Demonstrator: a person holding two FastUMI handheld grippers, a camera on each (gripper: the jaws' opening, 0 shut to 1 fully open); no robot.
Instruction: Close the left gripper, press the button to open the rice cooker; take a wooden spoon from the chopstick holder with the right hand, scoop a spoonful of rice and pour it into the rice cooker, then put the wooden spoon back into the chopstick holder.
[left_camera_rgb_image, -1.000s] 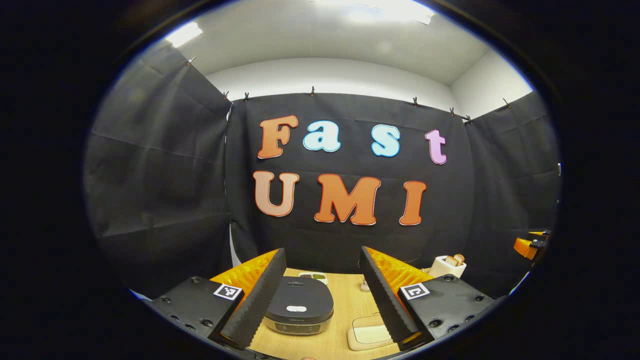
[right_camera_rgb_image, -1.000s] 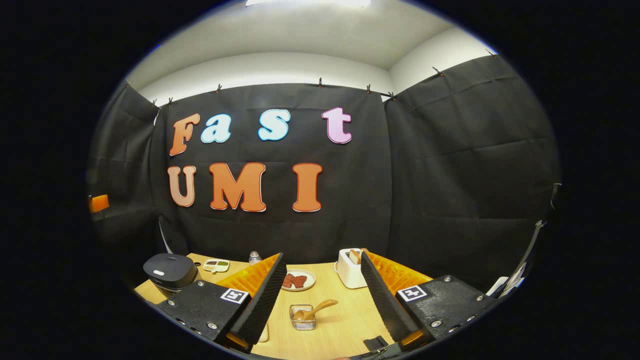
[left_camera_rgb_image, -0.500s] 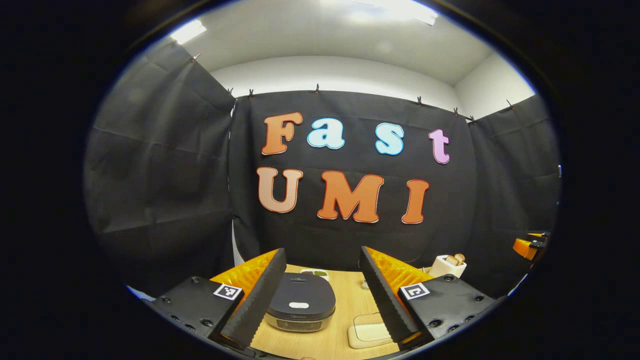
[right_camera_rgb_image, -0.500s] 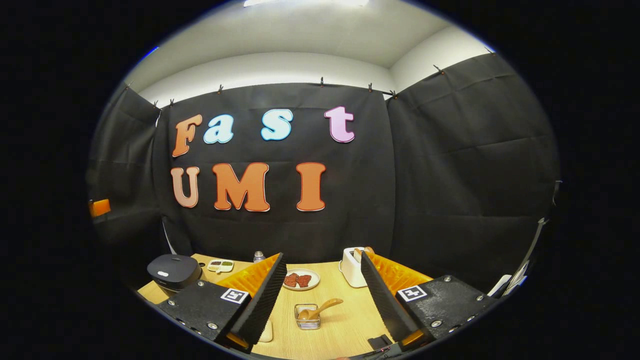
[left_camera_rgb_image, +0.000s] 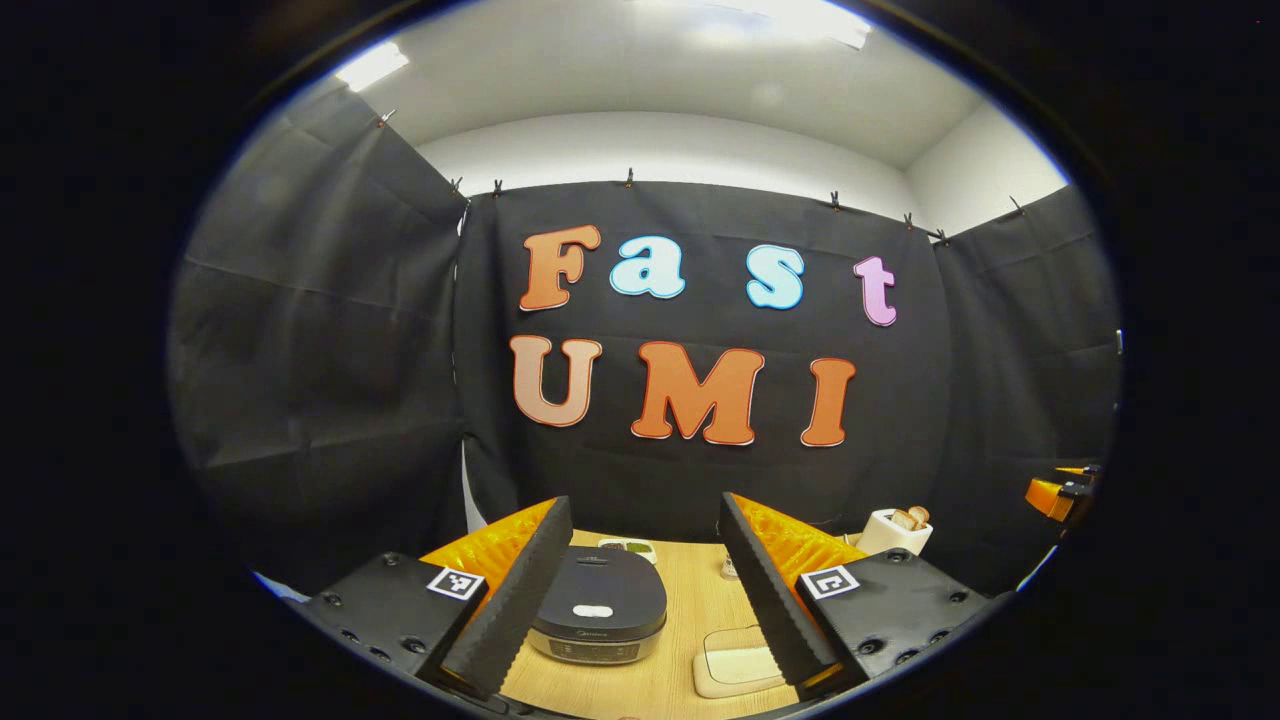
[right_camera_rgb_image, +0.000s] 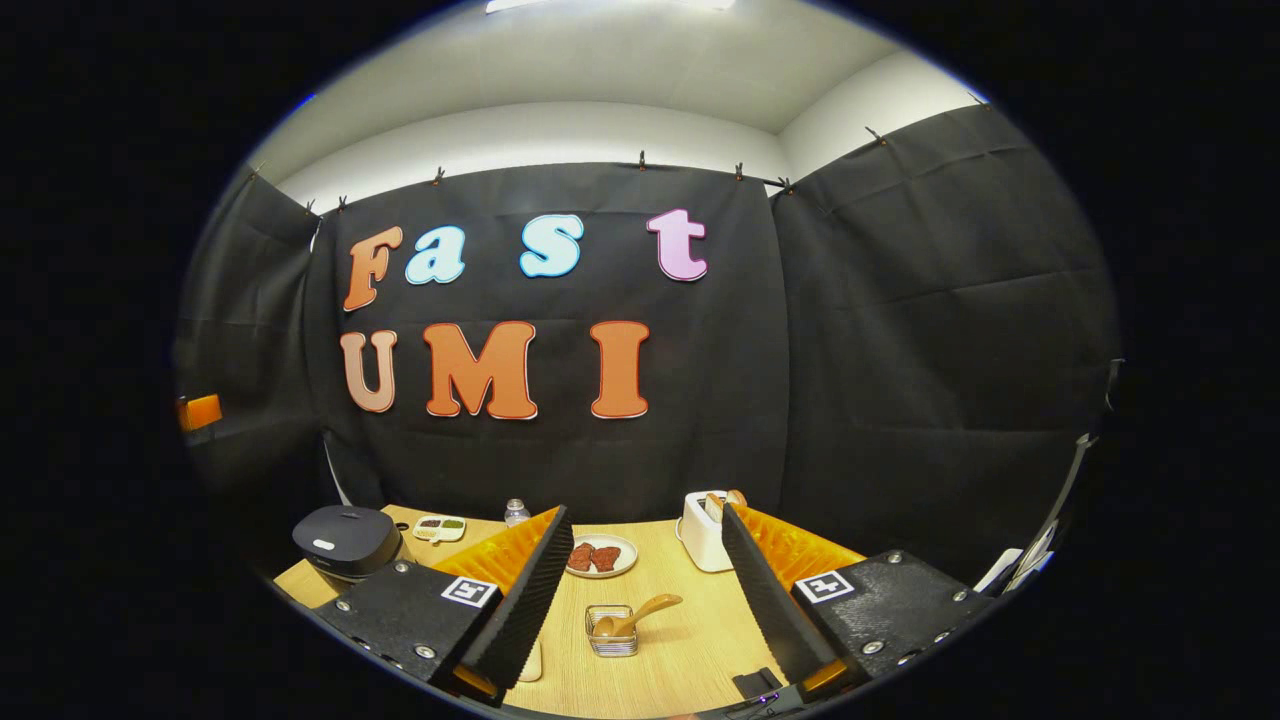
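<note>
The black rice cooker (left_camera_rgb_image: 598, 620) stands with its lid down on the wooden table (left_camera_rgb_image: 690, 600), just ahead of my left gripper (left_camera_rgb_image: 643, 530) and toward its left finger. That gripper is open, its jaws wide apart and nothing between them. In the right gripper view the cooker (right_camera_rgb_image: 345, 540) is far left. A wire chopstick holder (right_camera_rgb_image: 610, 640) stands ahead of my open right gripper (right_camera_rgb_image: 643, 520), and the wooden spoon (right_camera_rgb_image: 645, 608) leans out of the holder to the right. A flat white dish (left_camera_rgb_image: 735, 665) lies right of the cooker; its contents cannot be told.
A white toaster (right_camera_rgb_image: 703, 530) with bread stands at the back right. A plate (right_camera_rgb_image: 598, 556) with brown pieces, a small bottle (right_camera_rgb_image: 515, 513) and a divided sauce dish (right_camera_rgb_image: 440, 527) line the back. A small dark object (right_camera_rgb_image: 755, 685) lies at the front edge.
Both views shift only slightly: the holder and spoon sit a little higher in the right gripper view. Both grippers stay open and nothing on the table has moved.
</note>
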